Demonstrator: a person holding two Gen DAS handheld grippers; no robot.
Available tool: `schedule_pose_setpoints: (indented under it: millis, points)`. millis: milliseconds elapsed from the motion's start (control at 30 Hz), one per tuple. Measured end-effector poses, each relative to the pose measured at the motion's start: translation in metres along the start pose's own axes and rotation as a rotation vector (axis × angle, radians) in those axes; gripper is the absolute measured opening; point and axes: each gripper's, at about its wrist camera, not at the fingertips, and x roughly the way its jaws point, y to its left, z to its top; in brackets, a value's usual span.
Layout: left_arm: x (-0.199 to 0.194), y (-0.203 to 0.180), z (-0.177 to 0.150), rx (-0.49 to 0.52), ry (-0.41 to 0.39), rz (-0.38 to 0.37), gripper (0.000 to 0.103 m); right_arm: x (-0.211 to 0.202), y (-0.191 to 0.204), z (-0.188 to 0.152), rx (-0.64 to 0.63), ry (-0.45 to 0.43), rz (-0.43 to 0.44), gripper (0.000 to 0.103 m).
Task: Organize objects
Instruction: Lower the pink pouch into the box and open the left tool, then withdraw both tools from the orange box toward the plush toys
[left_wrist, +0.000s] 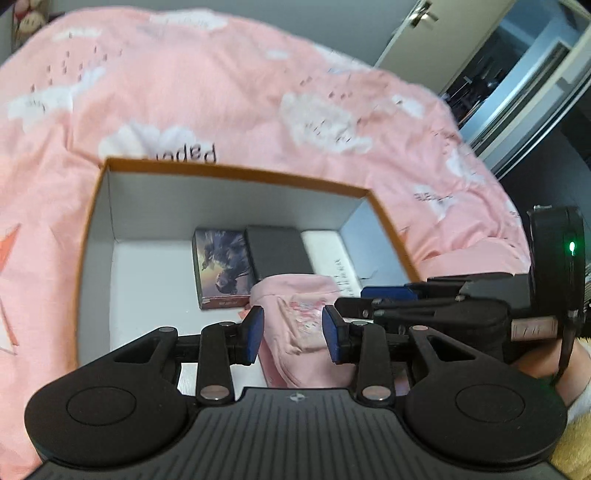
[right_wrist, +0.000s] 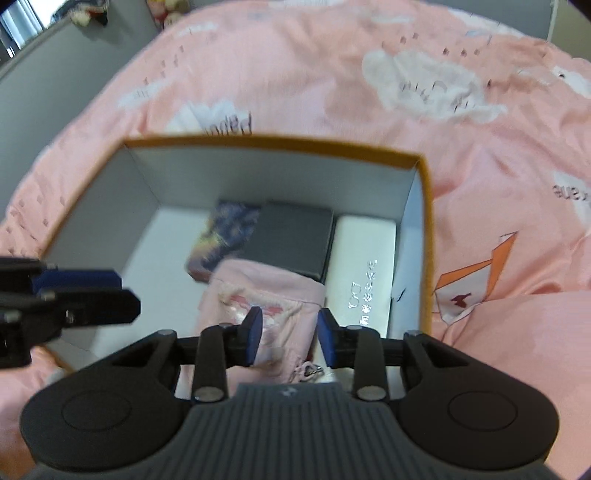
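Judging by its folds, the pink pouch (right_wrist: 258, 295) low in the frame's centre looks soft and light, best pinched at its gathered top by the spread right tongs (right_wrist: 290, 339), the left tongs (left_wrist: 293, 334) likewise spread.

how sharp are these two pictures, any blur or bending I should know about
Left wrist view: the open box and the picture card box inside it are fairly sharp, the bedspread soft; box edges bow from the fisheye. Right wrist view: motion blur smears the picture card box and the bedspread print, while the right gripper stays crisp.
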Motion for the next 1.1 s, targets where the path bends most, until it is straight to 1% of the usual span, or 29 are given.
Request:
schedule_pose_setpoints:
  millis: [133,233,300,367,433,533,633,667,733,767,867,900,967,1000,1033,1067,1100]
  points:
    - [-0.04,-0.019,-0.019,0.063,-0.073,0.014,0.038,-0.051,0.008,-0.017,0.012,-0.116,0.034,0.037]
    - [-0.068,-0.029,-0.04,0.088,-0.123,0.042,0.038,-0.092,0.019,-0.043,-0.004,-0.209,0.049,0.038]
    - [-0.083,-0.031,-0.055,0.085,-0.128,0.075,0.038,-0.11,0.025,-0.061,-0.014,-0.232,0.063,0.038]
    - [-0.094,-0.03,-0.07,0.06,-0.135,0.101,0.038,-0.124,0.027,-0.085,-0.005,-0.24,0.073,0.039]
    - [-0.102,-0.024,-0.085,0.028,-0.135,0.112,0.038,-0.131,0.025,-0.107,0.013,-0.23,0.065,0.039]
    - [-0.106,-0.012,-0.106,0.005,-0.126,0.134,0.038,-0.128,0.017,-0.143,0.069,-0.197,0.032,0.038]
    - [-0.11,0.001,-0.12,-0.018,-0.12,0.204,0.038,-0.118,0.002,-0.171,0.153,-0.156,0.001,0.039]
    - [-0.11,0.005,-0.123,-0.017,-0.114,0.213,0.038,-0.113,-0.004,-0.178,0.189,-0.139,-0.01,0.039]
    - [-0.106,0.008,-0.128,0.006,-0.095,0.223,0.046,-0.105,-0.012,-0.186,0.244,-0.097,-0.003,0.039]
    - [-0.101,0.009,-0.129,0.017,-0.087,0.236,0.048,-0.101,-0.013,-0.189,0.261,-0.083,0.011,0.039]
    - [-0.089,0.016,-0.129,-0.013,-0.05,0.281,0.049,-0.092,-0.014,-0.194,0.284,-0.04,0.052,0.04]
    - [-0.085,0.021,-0.128,-0.027,-0.043,0.28,0.049,-0.088,-0.014,-0.195,0.291,-0.027,0.057,0.041]
    - [-0.078,0.033,-0.123,-0.074,-0.015,0.267,0.049,-0.082,-0.017,-0.198,0.308,-0.006,0.071,0.045]
    - [-0.074,0.039,-0.123,-0.089,-0.002,0.256,0.05,-0.079,-0.018,-0.2,0.318,0.009,0.082,0.049]
    - [-0.07,0.045,-0.122,-0.103,0.015,0.257,0.051,-0.075,-0.02,-0.201,0.328,0.024,0.091,0.054]
    - [-0.066,0.051,-0.121,-0.111,0.031,0.268,0.051,-0.073,-0.021,-0.202,0.331,0.034,0.099,0.057]
    - [-0.06,0.055,-0.121,-0.116,0.049,0.267,0.053,-0.071,-0.022,-0.203,0.329,0.042,0.107,0.058]
